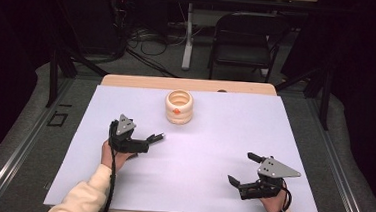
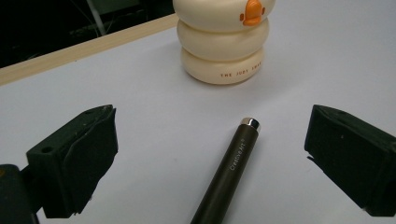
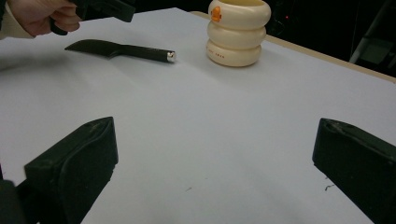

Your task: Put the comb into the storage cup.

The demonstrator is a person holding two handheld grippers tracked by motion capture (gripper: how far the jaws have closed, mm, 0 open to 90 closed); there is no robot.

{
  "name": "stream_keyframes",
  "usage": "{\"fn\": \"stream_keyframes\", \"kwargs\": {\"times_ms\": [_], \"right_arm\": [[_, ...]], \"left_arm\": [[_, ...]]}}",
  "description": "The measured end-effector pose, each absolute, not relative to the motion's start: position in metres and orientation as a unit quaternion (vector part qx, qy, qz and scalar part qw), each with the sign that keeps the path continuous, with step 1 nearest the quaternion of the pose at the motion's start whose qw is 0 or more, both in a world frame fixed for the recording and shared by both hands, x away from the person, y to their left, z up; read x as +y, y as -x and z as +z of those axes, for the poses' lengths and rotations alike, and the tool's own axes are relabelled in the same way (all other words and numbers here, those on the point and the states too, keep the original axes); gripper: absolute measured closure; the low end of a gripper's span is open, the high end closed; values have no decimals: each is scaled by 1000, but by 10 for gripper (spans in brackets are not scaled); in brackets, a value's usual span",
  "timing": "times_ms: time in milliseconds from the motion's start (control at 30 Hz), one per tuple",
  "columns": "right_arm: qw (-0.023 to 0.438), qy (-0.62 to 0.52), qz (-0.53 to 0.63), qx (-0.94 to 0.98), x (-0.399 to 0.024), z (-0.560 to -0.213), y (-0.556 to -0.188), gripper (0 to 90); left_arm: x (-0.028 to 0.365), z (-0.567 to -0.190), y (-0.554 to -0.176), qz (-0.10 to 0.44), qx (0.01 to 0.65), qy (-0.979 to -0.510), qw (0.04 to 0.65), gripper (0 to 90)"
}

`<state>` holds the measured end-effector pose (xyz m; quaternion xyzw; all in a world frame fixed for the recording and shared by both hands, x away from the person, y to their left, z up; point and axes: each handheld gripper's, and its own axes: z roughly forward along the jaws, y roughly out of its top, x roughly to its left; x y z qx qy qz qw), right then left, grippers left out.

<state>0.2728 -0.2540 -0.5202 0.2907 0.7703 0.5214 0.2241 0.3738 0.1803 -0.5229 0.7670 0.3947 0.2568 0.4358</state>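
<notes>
In the high view, the cream holder is seen near the far edge of the table, and the left hand-held gripper hovers before it. In the left gripper view, the dark pen lies flat between wide-open jaws, probably ready for grasping. In the right gripper view, the right hand-held gripper is held wide and empty near the table's near edge.
</notes>
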Motion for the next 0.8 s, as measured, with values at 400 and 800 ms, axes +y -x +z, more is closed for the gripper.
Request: {"fn": "stream_keyframes", "kwargs": {"times_ms": [400,800], "right_arm": [[224,-291,521,770,-254,-520,-273,0],[226,-291,520,771,-254,-520,-272,0]], "left_arm": [[176,-525,-385,257,406,-768,423,229],[170,-529,-391,239,402,-779,418,475]]}}
